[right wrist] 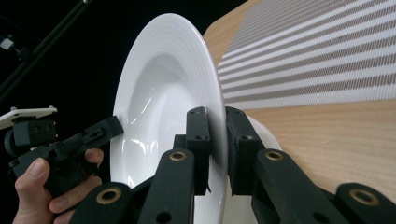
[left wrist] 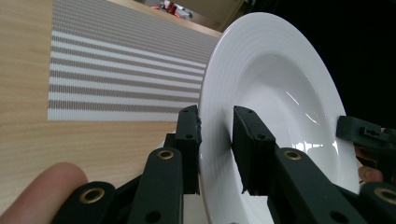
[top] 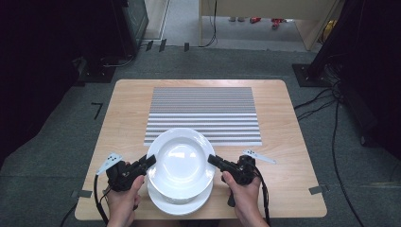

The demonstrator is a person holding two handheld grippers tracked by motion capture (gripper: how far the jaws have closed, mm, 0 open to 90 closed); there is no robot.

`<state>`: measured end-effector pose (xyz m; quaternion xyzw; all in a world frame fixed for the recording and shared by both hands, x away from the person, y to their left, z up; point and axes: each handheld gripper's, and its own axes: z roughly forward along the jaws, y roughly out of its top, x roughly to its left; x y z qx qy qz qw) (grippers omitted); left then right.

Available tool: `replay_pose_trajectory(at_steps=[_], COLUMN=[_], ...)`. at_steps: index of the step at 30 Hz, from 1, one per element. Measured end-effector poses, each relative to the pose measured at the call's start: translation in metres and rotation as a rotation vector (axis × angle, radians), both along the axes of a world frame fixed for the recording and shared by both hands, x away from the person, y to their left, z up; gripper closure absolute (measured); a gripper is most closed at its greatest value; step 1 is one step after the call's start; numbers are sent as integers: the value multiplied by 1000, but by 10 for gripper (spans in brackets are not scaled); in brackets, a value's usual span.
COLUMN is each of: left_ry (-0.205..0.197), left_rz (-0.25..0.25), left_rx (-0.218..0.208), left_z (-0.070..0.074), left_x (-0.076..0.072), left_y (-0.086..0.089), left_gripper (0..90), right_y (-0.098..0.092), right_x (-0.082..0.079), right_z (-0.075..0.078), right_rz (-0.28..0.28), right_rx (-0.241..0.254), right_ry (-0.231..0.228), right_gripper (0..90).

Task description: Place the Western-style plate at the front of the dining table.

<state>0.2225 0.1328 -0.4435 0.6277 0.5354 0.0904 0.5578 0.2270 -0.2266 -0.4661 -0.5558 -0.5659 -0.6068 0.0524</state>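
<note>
Between my two grippers, near the worktop's (top: pixel 127 94) front edge, sits the upper plate (top: pixel 178 161): a white, glossy deep plate with a wide, finely ridged rim and a round well that catches the light. My left gripper (top: pixel 150 162) has its fingers (left wrist: pixel 189 140) clamped on the rim's left edge; my right gripper (top: pixel 213 160) pinches the opposite edge. It rides above a second white plate (top: pixel 178 204) lying under it. Just beyond lies a grey-and-white striped placemat (top: pixel 203 113) on pale wood. Grey carpet (top: pixel 56 142), black stands and cables (top: pixel 331 109) surround the worktop.
</note>
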Motion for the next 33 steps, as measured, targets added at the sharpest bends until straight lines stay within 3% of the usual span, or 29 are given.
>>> replay_pose_trajectory(at_steps=[8, 16, 27, 33], left_ry=[-21, 10, 36, 64], left_rz=[-20, -33, -35, -40], left_rx=[-11, -37, -11, -19], left_z=[16, 14, 16, 12], left_x=[21, 45, 80, 98], left_y=[-5, -11, -21, -24], left_gripper=[744, 741, 735, 728], right_y=[-8, -15, -24, -27], right_x=[20, 41, 76, 88], right_z=[13, 22, 21, 20], right_rz=[-8, -24, -40, -51], right_rx=[13, 9, 38, 38], right_ry=[-10, -6, 35, 42], right_gripper=[823, 830, 833, 840])
